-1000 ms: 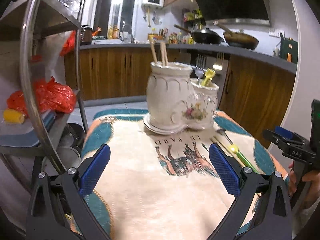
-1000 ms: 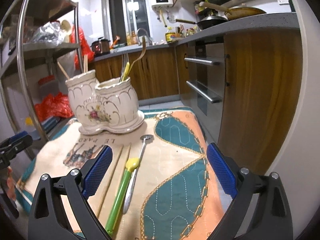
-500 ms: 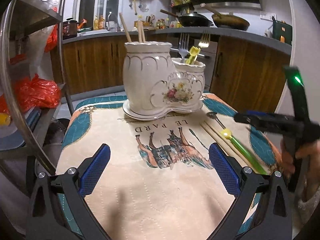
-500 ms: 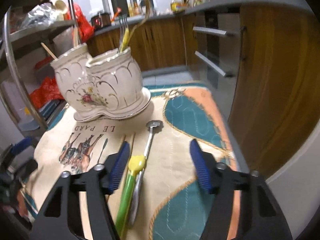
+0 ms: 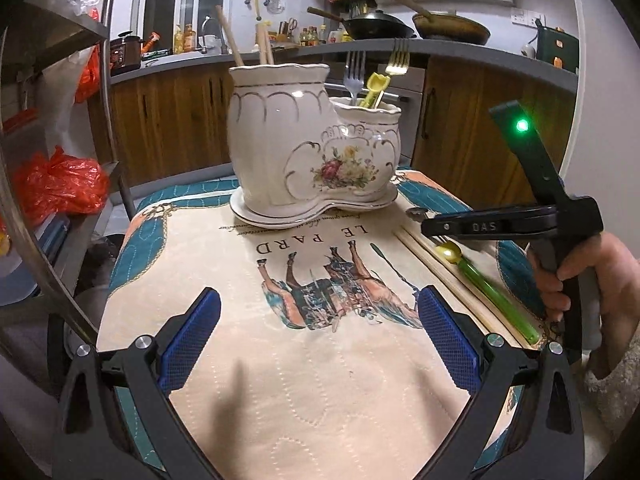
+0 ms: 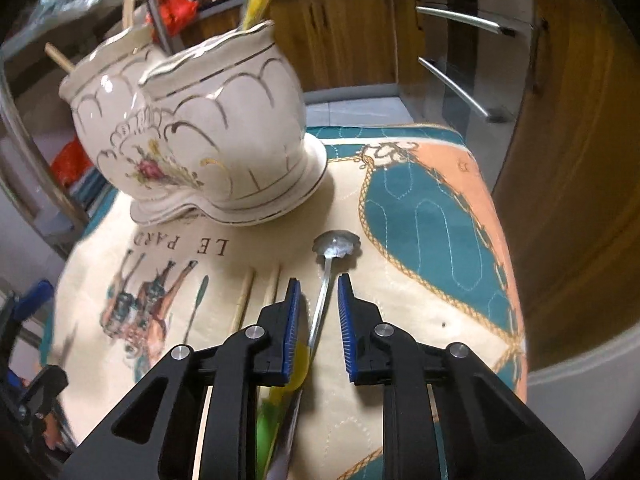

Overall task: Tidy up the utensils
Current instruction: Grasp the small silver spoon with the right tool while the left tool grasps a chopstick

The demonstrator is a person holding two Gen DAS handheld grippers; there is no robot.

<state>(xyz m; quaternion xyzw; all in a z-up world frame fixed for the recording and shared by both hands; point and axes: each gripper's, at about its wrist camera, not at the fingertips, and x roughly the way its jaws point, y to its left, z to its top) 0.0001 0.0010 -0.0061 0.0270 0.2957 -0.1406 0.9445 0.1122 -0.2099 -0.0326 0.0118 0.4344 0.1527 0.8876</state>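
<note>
A white two-pot ceramic holder (image 5: pixel 312 152) (image 6: pixel 192 132) stands at the far side of the printed cloth (image 5: pixel 320 380). Its tall pot holds chopsticks (image 5: pixel 264 48) and its low pot holds forks (image 5: pixel 354 72). On the cloth lie a metal spoon (image 6: pixel 326 276), a green-handled yellow spoon (image 5: pixel 480 280) and a pair of chopsticks (image 6: pixel 245 300). My right gripper (image 6: pixel 318 280) (image 5: pixel 424 220) points down over the metal spoon. Its jaws are closing, the spoon's handle lies between them, and a gap still shows on each side. My left gripper (image 5: pixel 318 294) hovers open above the cloth, holding nothing.
A metal shelf rack (image 5: pixel 60 240) with red bags (image 5: pixel 60 188) stands close on the left. Wooden cabinets and oven handles (image 6: pixel 456 80) lie beyond the table's right edge. A hand (image 5: pixel 580 276) holds the right gripper.
The right gripper has come forward and tipped down over the metal spoon, and its jaws have narrowed from wide to a small gap. The left gripper edged nearer the holder.
</note>
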